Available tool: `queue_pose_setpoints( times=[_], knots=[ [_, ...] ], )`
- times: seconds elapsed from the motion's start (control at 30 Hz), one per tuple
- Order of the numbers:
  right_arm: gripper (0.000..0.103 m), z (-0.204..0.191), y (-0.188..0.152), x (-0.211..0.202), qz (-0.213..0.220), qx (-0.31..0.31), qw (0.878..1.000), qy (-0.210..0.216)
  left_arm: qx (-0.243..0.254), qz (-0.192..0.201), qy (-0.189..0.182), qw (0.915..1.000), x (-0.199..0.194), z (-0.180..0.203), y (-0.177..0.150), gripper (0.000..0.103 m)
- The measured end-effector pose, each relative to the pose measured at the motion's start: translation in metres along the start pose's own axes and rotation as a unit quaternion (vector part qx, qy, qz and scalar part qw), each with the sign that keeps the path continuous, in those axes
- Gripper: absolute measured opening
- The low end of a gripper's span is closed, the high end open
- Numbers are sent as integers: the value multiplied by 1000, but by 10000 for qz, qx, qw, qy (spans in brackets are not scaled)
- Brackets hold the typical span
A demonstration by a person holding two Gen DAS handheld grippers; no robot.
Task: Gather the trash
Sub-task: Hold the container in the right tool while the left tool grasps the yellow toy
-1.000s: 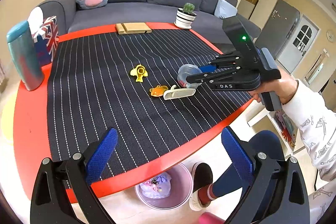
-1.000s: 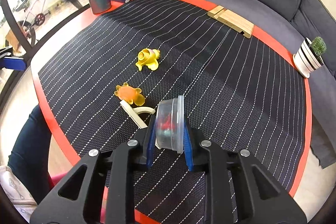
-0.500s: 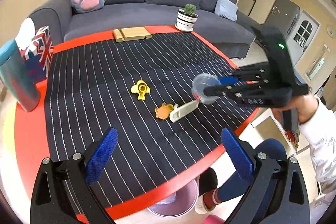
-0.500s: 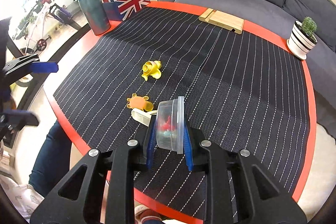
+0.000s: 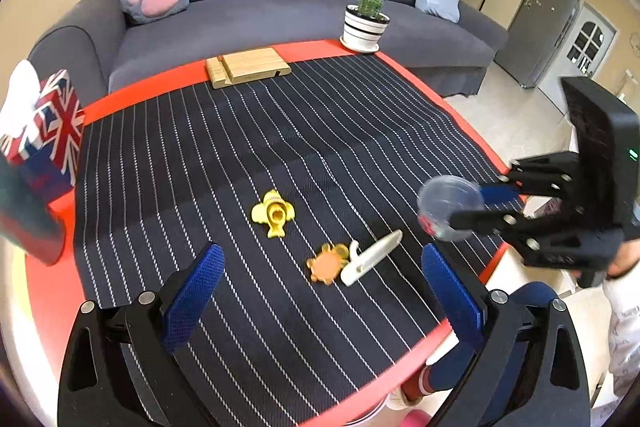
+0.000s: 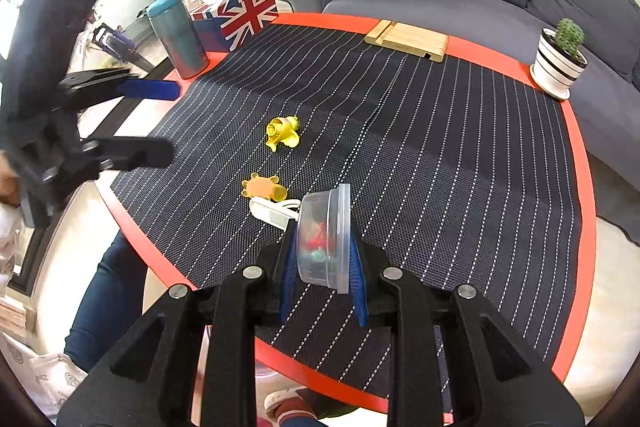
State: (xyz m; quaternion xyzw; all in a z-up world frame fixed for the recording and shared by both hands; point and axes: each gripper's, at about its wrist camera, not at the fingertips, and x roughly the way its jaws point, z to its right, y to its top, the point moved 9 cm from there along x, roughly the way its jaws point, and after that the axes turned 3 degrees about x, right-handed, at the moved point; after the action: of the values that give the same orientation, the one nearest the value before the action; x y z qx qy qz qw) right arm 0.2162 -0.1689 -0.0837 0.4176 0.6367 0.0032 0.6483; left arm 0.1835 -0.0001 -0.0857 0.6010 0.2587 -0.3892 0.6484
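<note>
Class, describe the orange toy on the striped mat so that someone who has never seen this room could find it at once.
Start at the round red table with the black white-striped mat. Near its front edge three small things lie together: a yellow toy, a white clip-like piece and the orange toy. The orange toy is the flat, turtle-like one beside the white piece's end, nearer the edge than the yellow toy.

No readable text, label or number shows on anything here.

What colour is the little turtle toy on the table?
Orange. The turtle toy lies beside a white plastic piece, clearest in the left wrist view.
</note>
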Motion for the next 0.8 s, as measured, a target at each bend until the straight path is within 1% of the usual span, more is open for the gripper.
queue_pose_setpoints(
  times=[0.1, 0.23, 0.4, 0.63, 0.7, 0.73, 0.8],
  knots=[
    [23, 2, -2, -2, -5, 17, 10000, -8, 28, -87, 69, 9999, 11, -3, 6, 95],
    [23, 6, -4, -4, -10, 69, 10000, -22, -77, -298, 94, 9995, 31, -13, 11, 95],
    [23, 8, -5, -5, -3, 95, 10000, -29, -79, -519, 285, 9982, 53, -24, 14, 95],
    [23, 8, -9, -2, -62, 111, 9999, -12, -167, -631, 353, 9972, 75, -33, 15, 94],
    [23, 9, -9, -1, -66, 122, 9999, -2, -166, -671, 331, 9971, 81, -33, 14, 86],
    [23, 10, -9, -1, -69, 124, 9999, -4, -156, -690, 345, 9969, 83, -33, 14, 80],
    [23, 10, -9, 0, -76, 125, 9999, -7, -159, -712, 373, 9966, 87, -34, 12, 75]
  ],
)
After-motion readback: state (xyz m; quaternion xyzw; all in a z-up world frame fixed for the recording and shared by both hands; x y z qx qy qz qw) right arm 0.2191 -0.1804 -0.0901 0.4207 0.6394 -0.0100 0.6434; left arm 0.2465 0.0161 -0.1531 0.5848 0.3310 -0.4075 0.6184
